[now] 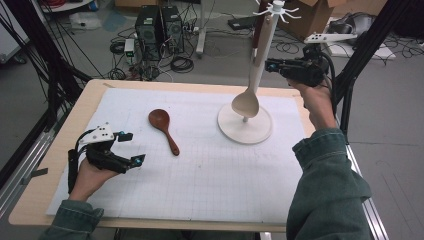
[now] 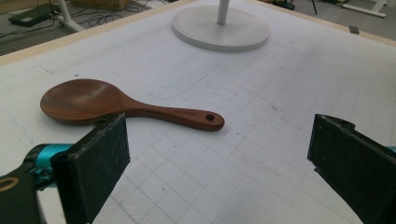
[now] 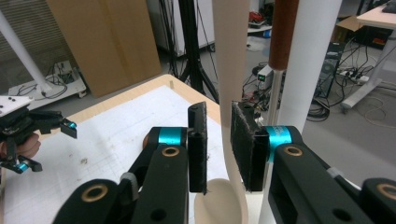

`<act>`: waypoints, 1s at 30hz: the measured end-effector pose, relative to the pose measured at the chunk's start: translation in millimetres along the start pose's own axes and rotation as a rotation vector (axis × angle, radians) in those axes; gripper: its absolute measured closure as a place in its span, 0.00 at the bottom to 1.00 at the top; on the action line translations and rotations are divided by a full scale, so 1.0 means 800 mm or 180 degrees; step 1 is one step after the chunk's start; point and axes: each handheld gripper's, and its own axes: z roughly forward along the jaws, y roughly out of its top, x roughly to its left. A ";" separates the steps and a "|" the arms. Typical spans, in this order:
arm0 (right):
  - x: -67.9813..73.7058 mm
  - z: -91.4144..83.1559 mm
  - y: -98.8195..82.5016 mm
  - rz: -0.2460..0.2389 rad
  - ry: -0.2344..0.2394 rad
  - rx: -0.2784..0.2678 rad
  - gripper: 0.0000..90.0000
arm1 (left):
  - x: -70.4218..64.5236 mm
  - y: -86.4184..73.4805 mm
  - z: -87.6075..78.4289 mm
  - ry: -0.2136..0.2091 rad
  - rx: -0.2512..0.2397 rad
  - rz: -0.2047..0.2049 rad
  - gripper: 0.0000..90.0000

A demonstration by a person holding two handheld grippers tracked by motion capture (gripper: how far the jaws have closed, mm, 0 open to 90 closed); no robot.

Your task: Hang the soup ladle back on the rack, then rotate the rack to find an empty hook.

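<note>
I have 2 spoons in play and a rack to hang them on. My right gripper (image 1: 270, 65) is raised beside the white stand (image 1: 245, 122), at the far right of the mat, and its jaws are drawn in around the handle of the pale spoon (image 1: 246, 102). In the right gripper view that cream handle (image 3: 229, 60) runs straight up between the 2 black pads. The right pad (image 3: 246, 144) looks pressed to it, while a thin gap seems to remain on the left, so I judge the pinch light rather than firm. The spoon hangs bowl down, close along the pole, with its bowl just above the round base. I hold it at mid-handle so the top end stays free for a hook (the hooks sit at the crown of the pole, above my jaws). A dark brown handle (image 3: 284, 32) also hangs by the pole, just behind.

My left gripper (image 1: 131, 147) rests low on the near left of the mat (image 1: 200, 180), jaws spread wide and holding nothing. It points toward the brown wooden spoon (image 2: 116, 105), which lies flat on the mat, bowl away from the person and handle toward the near edge. It sits near that gripper, apart from the pads, and well apart from the stand.
</note>
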 end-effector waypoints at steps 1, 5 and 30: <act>0.001 -0.001 0.000 0.0002 0.0013 0.0004 0.88 | 0.000 0.000 0.000 0.0000 0.0000 -0.0004 0.07; 0.001 -0.003 0.001 -0.0041 0.0042 -0.0010 0.94 | 0.001 -0.001 0.000 0.0002 0.0003 -0.0008 0.07; -0.003 -0.042 0.041 -0.0092 -0.0063 -0.0126 0.99 | 0.000 -0.001 0.001 0.0005 0.0010 -0.0001 0.07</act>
